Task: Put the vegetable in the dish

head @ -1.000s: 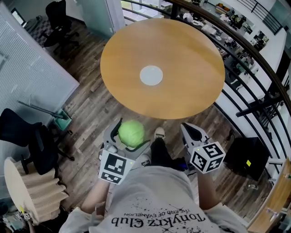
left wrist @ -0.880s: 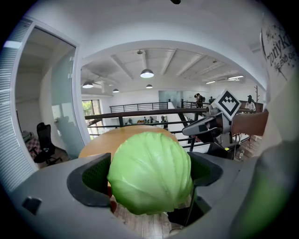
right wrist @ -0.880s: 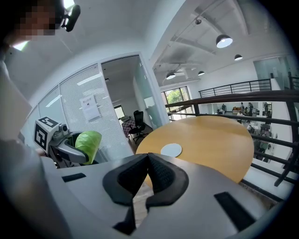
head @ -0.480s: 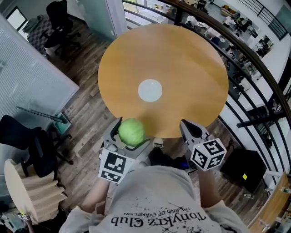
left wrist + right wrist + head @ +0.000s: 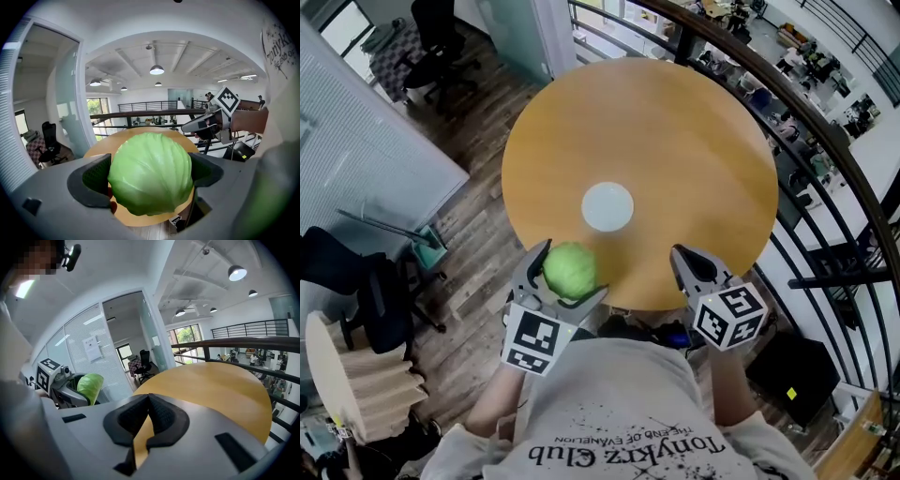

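Left gripper (image 5: 573, 269) jaws clamped on green cabbage (image 5: 570, 272), over round table's (image 5: 675, 131) 6 o'clock edge; white dish (image 5: 607, 206) at table centre, just beyond the cabbage and apart from it; right gripper (image 5: 693, 266) at 5 o'clock, jaws pressed together, empty; railing (image 5: 243, 343) skirts the far rim.

Right gripper (image 5: 147, 398) jaws together, empty; round table (image 5: 220, 380) ahead; cabbage (image 5: 91, 384) far left.

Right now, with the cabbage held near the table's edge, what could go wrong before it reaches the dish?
1. The cabbage is round and gripped only at its sides by the fingers of the left gripper. It could slip and drop past the table edge onto the floor.
2. The dish looks flat and hardly wider than the cabbage, so the cabbage may roll off once released.
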A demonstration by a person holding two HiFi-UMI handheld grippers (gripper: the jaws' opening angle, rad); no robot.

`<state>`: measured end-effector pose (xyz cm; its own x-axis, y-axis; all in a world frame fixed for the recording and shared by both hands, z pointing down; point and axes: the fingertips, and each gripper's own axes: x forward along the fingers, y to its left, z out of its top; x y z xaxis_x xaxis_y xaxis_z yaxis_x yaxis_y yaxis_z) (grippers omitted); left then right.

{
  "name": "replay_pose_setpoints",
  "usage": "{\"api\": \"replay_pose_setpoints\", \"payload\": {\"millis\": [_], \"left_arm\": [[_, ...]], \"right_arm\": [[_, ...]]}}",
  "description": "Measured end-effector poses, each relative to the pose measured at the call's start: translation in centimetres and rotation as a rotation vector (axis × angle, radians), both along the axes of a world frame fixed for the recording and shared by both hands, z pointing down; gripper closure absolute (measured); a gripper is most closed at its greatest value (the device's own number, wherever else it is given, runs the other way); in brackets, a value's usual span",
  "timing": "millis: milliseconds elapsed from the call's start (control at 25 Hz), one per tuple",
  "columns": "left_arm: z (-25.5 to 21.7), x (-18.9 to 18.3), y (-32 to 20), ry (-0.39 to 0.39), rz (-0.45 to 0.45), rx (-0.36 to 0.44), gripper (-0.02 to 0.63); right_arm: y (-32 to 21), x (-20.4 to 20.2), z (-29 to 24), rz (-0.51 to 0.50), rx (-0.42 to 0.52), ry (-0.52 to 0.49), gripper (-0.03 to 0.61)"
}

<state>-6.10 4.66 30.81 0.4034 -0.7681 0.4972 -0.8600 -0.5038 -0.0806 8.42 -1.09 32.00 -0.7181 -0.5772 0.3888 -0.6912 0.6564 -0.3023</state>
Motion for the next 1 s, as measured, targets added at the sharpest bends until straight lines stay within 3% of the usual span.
{"api": "replay_pose_setpoints", "payload": {"millis": [440, 1000], "left_arm": [[0.1, 0.5, -2.8, -0.012, -0.008, -0.023, 0.112], [1.1, -0.1, -6.6, -0.019, 0.091, -0.062, 0.112]], "right_arm": [[-2.5, 1.2, 0.6, 0.013, -0.022, -0.019, 0.561], [-4.1, 0.6, 1.2, 0.096, -0.066, -0.019, 0.561]]}}
